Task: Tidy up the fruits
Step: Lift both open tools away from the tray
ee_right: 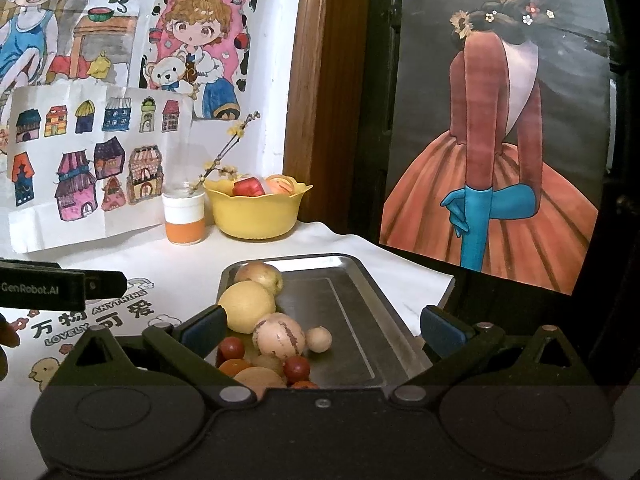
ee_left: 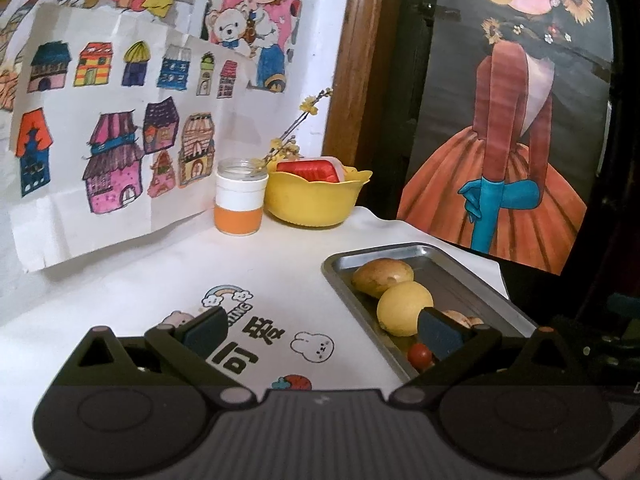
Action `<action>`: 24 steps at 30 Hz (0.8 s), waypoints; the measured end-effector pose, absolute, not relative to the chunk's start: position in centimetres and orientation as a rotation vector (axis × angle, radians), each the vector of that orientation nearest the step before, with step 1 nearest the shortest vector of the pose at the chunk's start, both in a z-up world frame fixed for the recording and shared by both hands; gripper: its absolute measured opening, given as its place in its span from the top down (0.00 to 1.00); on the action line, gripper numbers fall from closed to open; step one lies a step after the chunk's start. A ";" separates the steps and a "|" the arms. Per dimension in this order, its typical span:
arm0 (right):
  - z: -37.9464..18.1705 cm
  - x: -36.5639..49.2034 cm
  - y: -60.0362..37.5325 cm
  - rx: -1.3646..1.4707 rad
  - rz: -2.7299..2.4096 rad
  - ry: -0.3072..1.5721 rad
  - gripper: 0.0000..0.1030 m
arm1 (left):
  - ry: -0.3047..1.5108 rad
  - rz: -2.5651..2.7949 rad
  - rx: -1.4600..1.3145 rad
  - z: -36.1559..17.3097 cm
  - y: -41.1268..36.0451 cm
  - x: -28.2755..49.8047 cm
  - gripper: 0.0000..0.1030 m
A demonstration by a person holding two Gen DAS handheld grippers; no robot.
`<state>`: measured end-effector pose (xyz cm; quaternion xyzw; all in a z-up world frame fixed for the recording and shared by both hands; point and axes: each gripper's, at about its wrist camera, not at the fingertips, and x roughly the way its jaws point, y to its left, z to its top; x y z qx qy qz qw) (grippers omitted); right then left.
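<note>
left gripper (ee_left: 320, 330) jaws spread, empty | right gripper (ee_right: 322, 330) same, wide apart over the metal tray (ee_right: 360, 276) | fruits (ee_right: 276, 336) piled along tray's left edge | yellow bowl (ee_right: 256, 216) at tabletop's back edge

- Tray (ee_right: 352, 276): brushed metal, dull sheen, smooth floor.
- Yellow bowl (ee_right: 256, 216): plastic, smooth, slightly glossy.
- Jar (ee_right: 185, 212): clear glass top; white and orange matt band below.
- Table cover (ee_left: 160, 264): white, matt, printed cartoons; cloth or paper, cannot tell.
- House drawing (ee_left: 112, 120): creased paper, matt.
- Door frame (ee_right: 324, 92): varnished wood, glossy.
- Small red fruits (ee_right: 297, 367): smooth, shiny skins.
</note>
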<state>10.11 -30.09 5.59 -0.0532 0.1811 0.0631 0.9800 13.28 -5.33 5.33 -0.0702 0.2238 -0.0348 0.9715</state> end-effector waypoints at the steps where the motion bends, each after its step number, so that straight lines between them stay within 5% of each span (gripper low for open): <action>1: 5.7 9.9 -30.0 -0.105 0.126 0.361 0.01 | 0.454 -0.069 -0.147 5.3 -5.2 13.2 0.00; 24: 5.9 6.6 -28.8 -0.088 0.128 0.359 0.01 | 0.453 -0.048 -0.163 5.2 -3.4 10.2 0.00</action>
